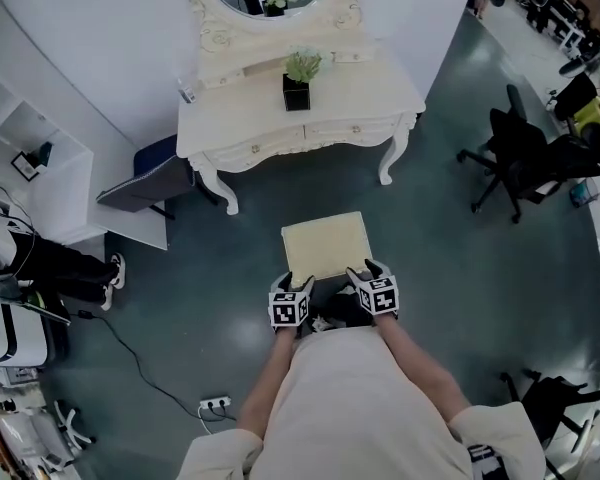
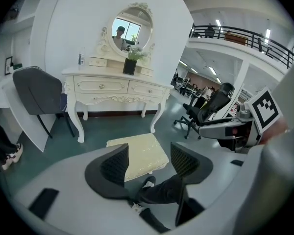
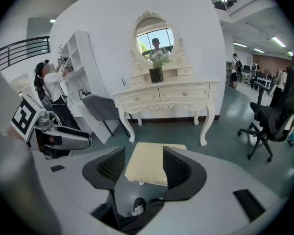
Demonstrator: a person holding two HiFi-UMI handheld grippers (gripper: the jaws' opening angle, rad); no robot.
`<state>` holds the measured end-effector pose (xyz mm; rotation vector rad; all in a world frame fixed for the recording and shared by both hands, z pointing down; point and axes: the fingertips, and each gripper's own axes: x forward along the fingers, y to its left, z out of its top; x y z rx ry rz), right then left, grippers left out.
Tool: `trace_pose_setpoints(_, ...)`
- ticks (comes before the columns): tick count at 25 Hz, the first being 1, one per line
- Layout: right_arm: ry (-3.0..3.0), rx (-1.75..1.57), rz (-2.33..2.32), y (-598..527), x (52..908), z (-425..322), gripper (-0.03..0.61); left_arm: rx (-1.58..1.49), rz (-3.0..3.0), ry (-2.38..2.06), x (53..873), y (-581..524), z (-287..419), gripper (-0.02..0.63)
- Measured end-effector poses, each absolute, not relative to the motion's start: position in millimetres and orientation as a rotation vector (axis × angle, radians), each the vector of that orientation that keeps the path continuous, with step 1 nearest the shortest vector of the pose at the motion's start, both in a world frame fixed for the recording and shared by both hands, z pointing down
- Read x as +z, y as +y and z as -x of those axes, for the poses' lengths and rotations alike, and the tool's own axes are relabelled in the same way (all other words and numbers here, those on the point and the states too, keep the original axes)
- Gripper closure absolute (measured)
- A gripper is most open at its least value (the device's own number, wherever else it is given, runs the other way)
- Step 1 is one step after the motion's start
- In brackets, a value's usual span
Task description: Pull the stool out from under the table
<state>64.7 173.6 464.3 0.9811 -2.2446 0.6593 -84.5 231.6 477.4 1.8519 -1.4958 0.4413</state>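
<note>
The cream cushioned stool stands on the dark floor in front of the white dressing table, clear of its legs. My left gripper and right gripper hover at the stool's near edge, side by side. Both are open with nothing between the jaws. In the left gripper view the stool shows below and beyond the left gripper. The right gripper view has the stool framed by the right gripper. Neither gripper touches it. My shoe shows under the jaws.
A grey chair stands left of the table and a black office chair to its right. White shelves and a person are at the far left. A power strip with cable lies on the floor nearby.
</note>
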Motion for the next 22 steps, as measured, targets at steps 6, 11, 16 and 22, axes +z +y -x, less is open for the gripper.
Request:
trace_pose_setpoints(6, -2.237, 0.675, -0.974, 176.3, 471.7, -69.2, 0.376, 0.412, -1.806, -1.57, 476.2, 233.7, 94.5, 0.433)
trace_pose_setpoints(11, -2.238, 0.693, -0.971, 177.0, 475.7, -71.6, 0.43, 0.427, -1.805, -1.584, 477.3, 235.1, 92.9, 0.508)
trace_pose_setpoints(16, -2.248, 0.713, -0.991, 174.4, 474.0, -74.4, 0.507, 0.419, -1.814, -1.587, 475.5, 238.4, 88.5, 0.589)
trace_pose_setpoints(22, -2.219, 0.735, -1.005, 171.7, 478.5, -75.9, 0.534, 0.378, -1.829, -1.615, 468.7, 235.0, 98.5, 0.598)
